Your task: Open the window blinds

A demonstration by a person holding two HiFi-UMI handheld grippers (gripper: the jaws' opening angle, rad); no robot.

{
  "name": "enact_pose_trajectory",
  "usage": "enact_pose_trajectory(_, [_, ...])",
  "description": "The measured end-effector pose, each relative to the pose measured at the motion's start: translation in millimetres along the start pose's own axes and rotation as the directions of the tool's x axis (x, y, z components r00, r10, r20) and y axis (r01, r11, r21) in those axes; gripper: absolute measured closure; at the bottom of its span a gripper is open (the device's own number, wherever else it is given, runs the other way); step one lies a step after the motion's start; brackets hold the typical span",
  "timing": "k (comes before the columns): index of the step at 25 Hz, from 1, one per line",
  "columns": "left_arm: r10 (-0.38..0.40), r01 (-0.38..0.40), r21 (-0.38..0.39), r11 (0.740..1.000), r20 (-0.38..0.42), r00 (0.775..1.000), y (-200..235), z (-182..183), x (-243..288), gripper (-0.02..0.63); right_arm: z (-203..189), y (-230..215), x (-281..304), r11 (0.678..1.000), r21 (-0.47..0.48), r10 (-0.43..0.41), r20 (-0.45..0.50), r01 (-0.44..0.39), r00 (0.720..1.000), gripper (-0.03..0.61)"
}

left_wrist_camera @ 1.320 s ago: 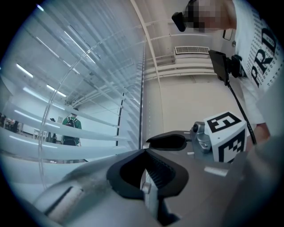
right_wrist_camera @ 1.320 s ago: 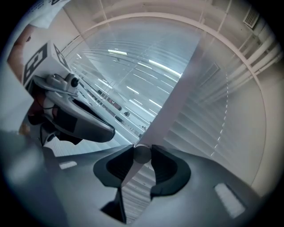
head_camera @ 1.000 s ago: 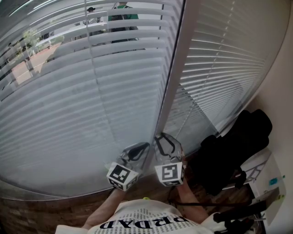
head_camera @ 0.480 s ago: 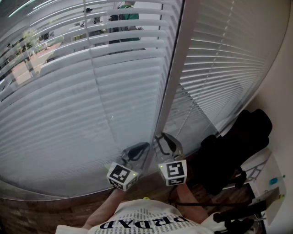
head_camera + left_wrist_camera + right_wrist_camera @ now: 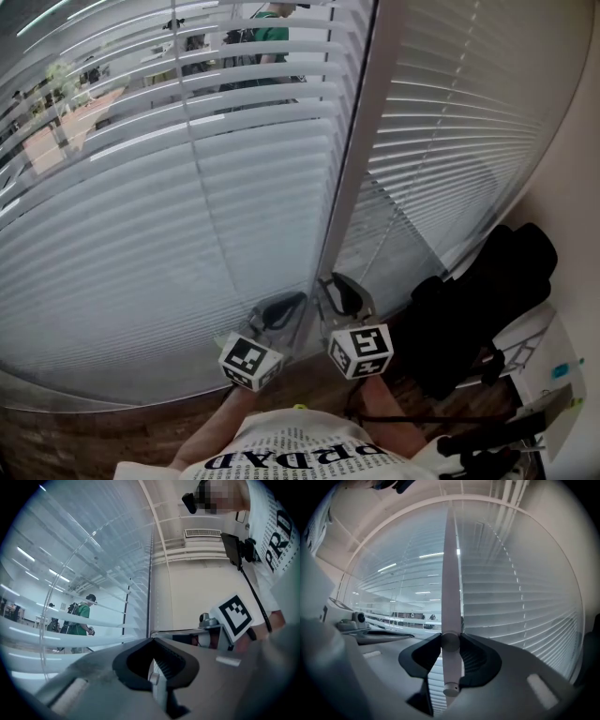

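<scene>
Bottom centre: R gripper [image 5: 451, 643] clamps wand [image 5: 451, 573], L gripper [image 5: 291, 305] jaws together. Twist w/ firm grip, don't pull.

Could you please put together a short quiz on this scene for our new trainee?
1. True or false: the fingers of the right gripper clamp the white wand.
2. The person seen through the left blinds wears a top that is: A red, B green, C yellow.
3. Fill in: in the head view, the black bag lies to the ___ of the right gripper.
Key: 1 true; 2 B; 3 right.
</scene>
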State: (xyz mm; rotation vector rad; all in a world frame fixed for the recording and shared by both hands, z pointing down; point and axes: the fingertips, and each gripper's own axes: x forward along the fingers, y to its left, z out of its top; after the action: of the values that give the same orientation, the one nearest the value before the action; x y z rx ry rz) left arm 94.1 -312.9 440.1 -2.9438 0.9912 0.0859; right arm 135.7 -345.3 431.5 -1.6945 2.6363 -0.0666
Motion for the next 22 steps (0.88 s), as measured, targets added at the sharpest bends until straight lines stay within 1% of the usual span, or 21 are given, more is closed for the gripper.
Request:
enact_pose_trajectory(2, [-0.001, 0.001, 0.000, 1.000, 0.000, 1.000, -0.4, 0.0, 0.0, 0.621, -0.5, -0.8, -0.4, 0.999, 0.048, 0.007, 0.002, -0.007, 1.000, 0.445])
enact_pose_trajectory(10, [-0.002, 0.002, 0.000, 1.000, 0.002, 1.000, -0.5, 0.3, -0.3, 0.621, -1.4, -2.2, -0.3, 0.983, 0.180, 0.019, 0.016, -0.022, 1.000, 0.444])
enact_pose_trajectory(13, [-0.002, 0.002, 0.000, 1.000, 0.006, 1.000, -1.1, -0.9, -0.2, 0.621, -4.5, -3.0, -0.6, 0.969, 0.246, 0.029, 0.024, -0.034, 0.999, 0.443])
enact_pose_trajectory(18, [-0.002, 0.002, 0.003, 1.000, 0.002, 1.000, -0.3, 1.6, 0.5, 0.621, 0.0, -3.6, 0.0, 0.947, 0.317, 0.035, 0.040, -0.046, 0.999, 0.443])
enact_pose_trajectory(22, [-0.004, 0.003, 0.006, 1.000, 0.003, 1.000, -0.8, 0.9, 0.8, 0.621, -1.0, -4.7, -0.7, 0.933, 0.355, 0.037, 0.050, -0.052, 0.998, 0.443])
